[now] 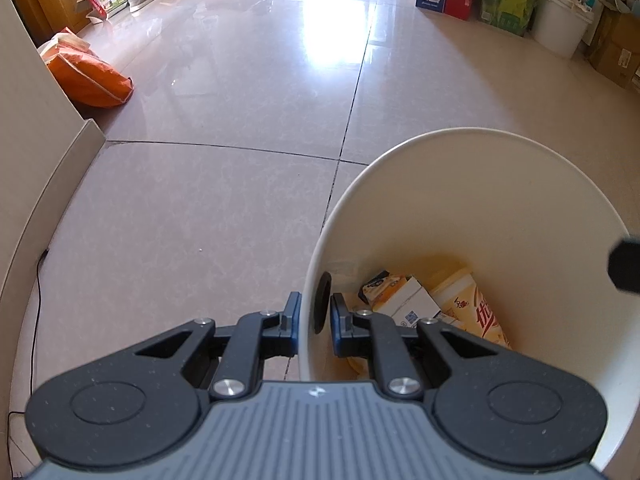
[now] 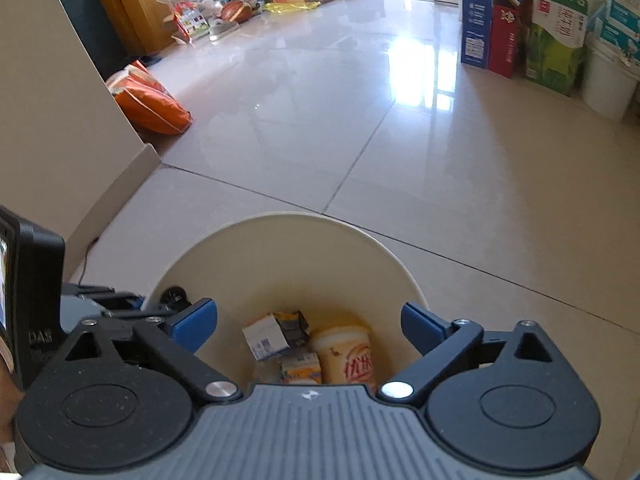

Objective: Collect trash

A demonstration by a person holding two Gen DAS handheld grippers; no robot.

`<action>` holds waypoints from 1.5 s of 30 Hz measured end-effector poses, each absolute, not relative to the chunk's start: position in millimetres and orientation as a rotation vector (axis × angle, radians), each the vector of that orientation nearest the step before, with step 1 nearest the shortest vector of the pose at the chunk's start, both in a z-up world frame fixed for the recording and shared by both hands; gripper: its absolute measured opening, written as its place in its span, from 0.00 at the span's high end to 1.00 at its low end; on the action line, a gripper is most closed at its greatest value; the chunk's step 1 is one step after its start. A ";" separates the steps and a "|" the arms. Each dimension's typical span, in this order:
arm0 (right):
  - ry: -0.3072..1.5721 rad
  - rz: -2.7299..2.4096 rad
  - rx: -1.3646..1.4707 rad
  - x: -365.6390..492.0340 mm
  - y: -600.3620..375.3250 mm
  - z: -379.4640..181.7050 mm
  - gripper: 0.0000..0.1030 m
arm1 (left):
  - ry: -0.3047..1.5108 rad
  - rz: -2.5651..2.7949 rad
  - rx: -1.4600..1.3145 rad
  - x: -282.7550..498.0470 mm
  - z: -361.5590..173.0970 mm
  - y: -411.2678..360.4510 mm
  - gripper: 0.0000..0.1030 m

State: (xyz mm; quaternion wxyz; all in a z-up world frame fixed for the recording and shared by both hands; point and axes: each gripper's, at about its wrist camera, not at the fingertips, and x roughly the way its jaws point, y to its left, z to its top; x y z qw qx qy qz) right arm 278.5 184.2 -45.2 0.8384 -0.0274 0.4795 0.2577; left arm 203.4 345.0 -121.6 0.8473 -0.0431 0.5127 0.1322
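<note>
Left tongs [image 1: 316,316] pinch bin rim [image 1: 308,280]; right tongs [image 2: 310,326] gape above trash [image 2: 344,354].

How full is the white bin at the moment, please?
Nearly empty: the white bin holds only a yellow cup and two small cartons at its bottom.

bin [image 1: 460,200] base cut off; trash [image 2: 276,336] partly hidden behind tongs

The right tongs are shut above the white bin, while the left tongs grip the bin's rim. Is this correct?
Not quite. The right tongs are open, with nothing between the fingers, as the right wrist view shows. They hover above the white bin, and the left tongs do grip its rim.
</note>
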 end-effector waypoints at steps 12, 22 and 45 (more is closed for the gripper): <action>1.083 0.449 -0.145 252.0 179.8 -75.2 0.00 | 1.086 0.255 -0.083 202.2 -120.7 344.7 0.71; 1.127 0.400 -0.123 236.8 172.7 -86.5 0.00 | 1.064 0.249 -0.020 192.7 -116.8 340.3 0.18; 1.170 0.106 -0.155 164.4 166.5 -39.3 0.00 | 1.045 0.269 0.046 104.9 -33.7 301.3 0.05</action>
